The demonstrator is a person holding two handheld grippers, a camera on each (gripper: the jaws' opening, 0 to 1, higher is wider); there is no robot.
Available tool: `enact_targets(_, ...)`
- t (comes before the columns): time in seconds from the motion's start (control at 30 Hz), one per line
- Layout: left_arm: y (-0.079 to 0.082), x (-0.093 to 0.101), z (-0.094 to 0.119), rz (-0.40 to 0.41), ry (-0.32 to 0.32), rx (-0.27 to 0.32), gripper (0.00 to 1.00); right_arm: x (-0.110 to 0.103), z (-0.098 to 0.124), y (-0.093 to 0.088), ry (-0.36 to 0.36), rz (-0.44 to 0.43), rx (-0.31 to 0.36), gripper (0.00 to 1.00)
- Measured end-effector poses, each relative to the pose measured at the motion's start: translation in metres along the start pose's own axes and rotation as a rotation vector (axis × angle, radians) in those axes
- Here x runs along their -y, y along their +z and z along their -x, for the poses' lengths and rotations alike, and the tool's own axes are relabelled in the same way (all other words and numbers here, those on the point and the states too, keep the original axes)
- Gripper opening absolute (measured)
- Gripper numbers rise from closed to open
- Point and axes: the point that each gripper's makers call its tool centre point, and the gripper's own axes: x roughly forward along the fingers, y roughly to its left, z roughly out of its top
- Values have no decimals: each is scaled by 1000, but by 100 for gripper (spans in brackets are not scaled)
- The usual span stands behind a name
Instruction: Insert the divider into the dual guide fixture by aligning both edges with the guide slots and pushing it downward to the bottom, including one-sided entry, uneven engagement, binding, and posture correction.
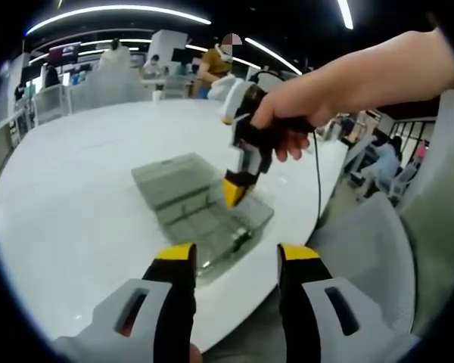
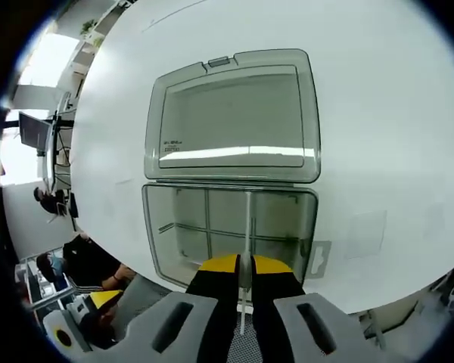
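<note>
There, the right tool (image 2: 244, 270) was pinched shut on the thin clear divider (image 2: 247, 227), holding it edge-on over the near half of the open box (image 2: 155, 227), whose lid (image 2: 234, 113) lay flat on the white table (image 2: 386, 91). The left tool (image 1: 234, 261) hung back with its jaws wide apart and nothing in them. The step appeared to be entry into the guide slots; next, both edges would likely need squaring before a straight push to the bottom.

White table (image 2: 378, 91); open clear box (image 2: 231, 144) on it.
</note>
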Motion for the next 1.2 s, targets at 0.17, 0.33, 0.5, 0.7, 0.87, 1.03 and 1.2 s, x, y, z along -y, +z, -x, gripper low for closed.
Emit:
enact_targets(0.17,0,0,0,1,1,1,41,0,0,-3,-8,4,3,0)
enact_targets(0.33,-1,-1,1,2,4,0,41,-1,1,-8,-8,2,4,0)
enact_targets(0.5,-1,-2,2,3,7,-1,41,-4,3,-12,-7,5,3,0)
enact_targets(0.7,-1,-2,2,6,8,1,41,-4,3,-15,-14,6,2,0)
enact_targets(0.87,-2,-3,2,6,9,0,41,-6,5,-19,-15,9,1,0)
enact_targets(1.03,-2,-3,2,6,10,0,41,-5,3,-17,-21,13,-1,0)
enact_targets(1.2,-2,-4,2,8,11,0,41,-2,-1,-10,-25,17,-5,0)
